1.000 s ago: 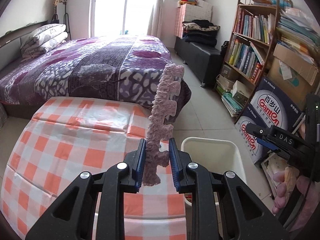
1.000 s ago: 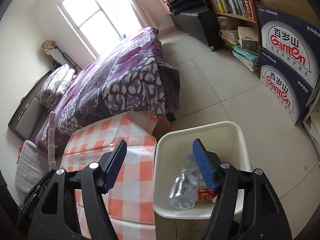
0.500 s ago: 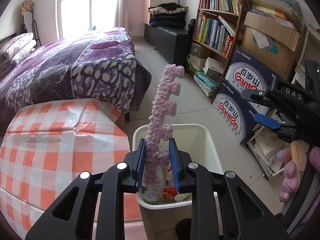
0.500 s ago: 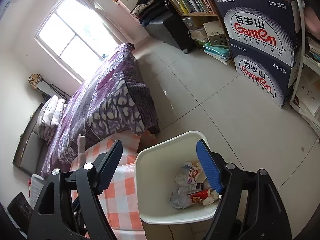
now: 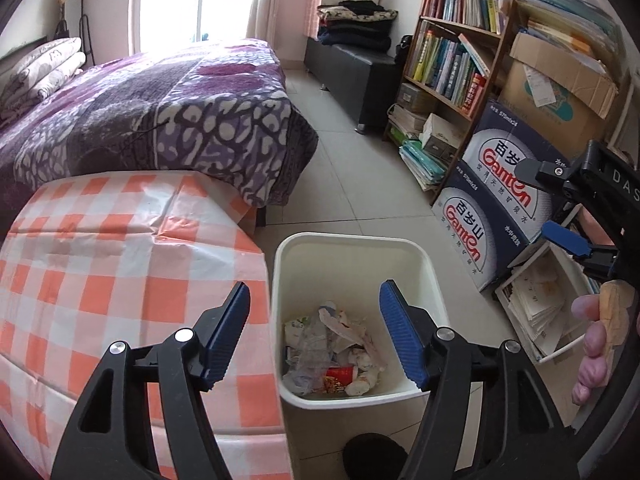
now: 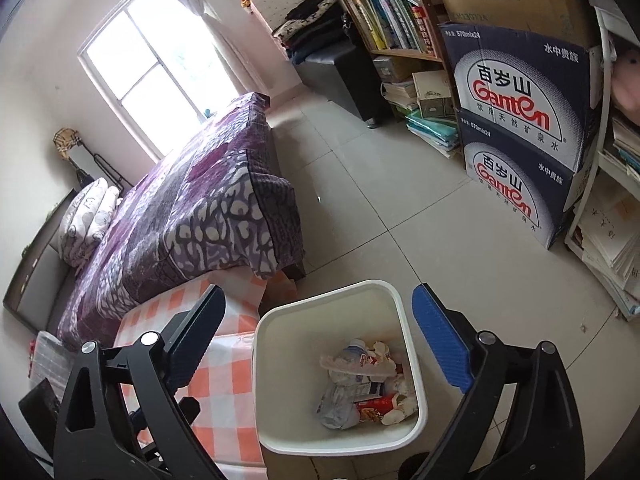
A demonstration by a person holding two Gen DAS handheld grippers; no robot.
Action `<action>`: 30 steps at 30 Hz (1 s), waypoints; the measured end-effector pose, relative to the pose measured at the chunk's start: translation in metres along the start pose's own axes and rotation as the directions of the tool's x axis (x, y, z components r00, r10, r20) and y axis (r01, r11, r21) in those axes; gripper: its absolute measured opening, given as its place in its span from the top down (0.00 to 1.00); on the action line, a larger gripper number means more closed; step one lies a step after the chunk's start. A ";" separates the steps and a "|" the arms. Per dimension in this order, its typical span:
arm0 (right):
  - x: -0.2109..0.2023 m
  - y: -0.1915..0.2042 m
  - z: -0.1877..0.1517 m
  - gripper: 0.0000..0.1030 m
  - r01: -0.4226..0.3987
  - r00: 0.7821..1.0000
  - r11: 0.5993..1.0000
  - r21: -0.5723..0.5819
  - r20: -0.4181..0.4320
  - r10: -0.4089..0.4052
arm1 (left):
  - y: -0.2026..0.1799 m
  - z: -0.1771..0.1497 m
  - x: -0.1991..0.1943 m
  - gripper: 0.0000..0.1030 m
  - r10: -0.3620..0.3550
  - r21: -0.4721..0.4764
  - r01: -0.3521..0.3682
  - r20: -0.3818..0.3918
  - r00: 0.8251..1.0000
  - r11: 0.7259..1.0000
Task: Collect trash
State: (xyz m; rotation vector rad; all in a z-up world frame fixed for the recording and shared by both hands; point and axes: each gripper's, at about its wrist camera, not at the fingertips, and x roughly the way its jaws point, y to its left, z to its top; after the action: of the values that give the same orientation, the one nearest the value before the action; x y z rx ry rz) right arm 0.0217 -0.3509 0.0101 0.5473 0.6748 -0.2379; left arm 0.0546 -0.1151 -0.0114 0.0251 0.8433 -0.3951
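- Only the left wrist view shows the right gripper [image 5: 560, 208] from the side, at the right edge, with the person's fingers [image 5: 592, 344] curled round its pale handle; the right wrist view shows a dark part of the other tool at its lower left corner, too cut off to read.
- The right wrist view looks more steeply into the trash bin [image 6: 408, 320] and shows its whole rim; the left wrist view cuts off the bin's near lower part behind the fingers.
- The left gripper [image 5: 316, 336] points downward over the bin, its jaws having just been opening; they stand apart with nothing between the blue pads.
- The right gripper [image 6: 320, 344] also tilts down above the bin, its jaws having just spread further, wide and empty.
- The trash [image 5: 332, 352] lies at the bottom of the white bin: crumpled clear plastic, white paper scraps, a red printed wrapper and a pale pinkish piece near it.
- From the right wrist view the same heap [image 6: 364, 388] sits toward the bin's near right corner.
- The bin stands on the tiled floor [image 6: 360, 208], just beside the table with the orange-and-white checked cloth [image 5: 120, 272], near the purple bed [image 5: 160, 112].
- Two stacked water cartons [image 6: 520, 128] and a bookshelf [image 5: 452, 56] stand across the floor.
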 end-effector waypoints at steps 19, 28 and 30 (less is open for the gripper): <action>-0.040 0.120 -0.115 0.07 0.048 0.994 0.914 -0.403 0.113 -0.002 | 0.083 -0.075 -0.126 0.07 0.535 -0.185 -0.503 0.233 0.812 0.844; -0.043 0.126 -0.150 0.07 0.035 0.992 0.886 -0.462 0.124 0.025 | 0.090 -0.101 -0.132 0.07 0.546 -0.212 -0.508 0.201 0.813 0.835; -0.041 0.124 -0.153 0.07 0.027 0.993 0.889 -0.457 0.114 0.028 | 0.092 -0.103 -0.129 0.07 0.539 -0.212 -0.502 0.190 0.821 0.839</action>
State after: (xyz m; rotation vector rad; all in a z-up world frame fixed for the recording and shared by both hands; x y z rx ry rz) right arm -0.0425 -0.1619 -0.0127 0.0764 0.5897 -0.1015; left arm -0.0645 0.0305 0.0018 0.0638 0.5879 0.1884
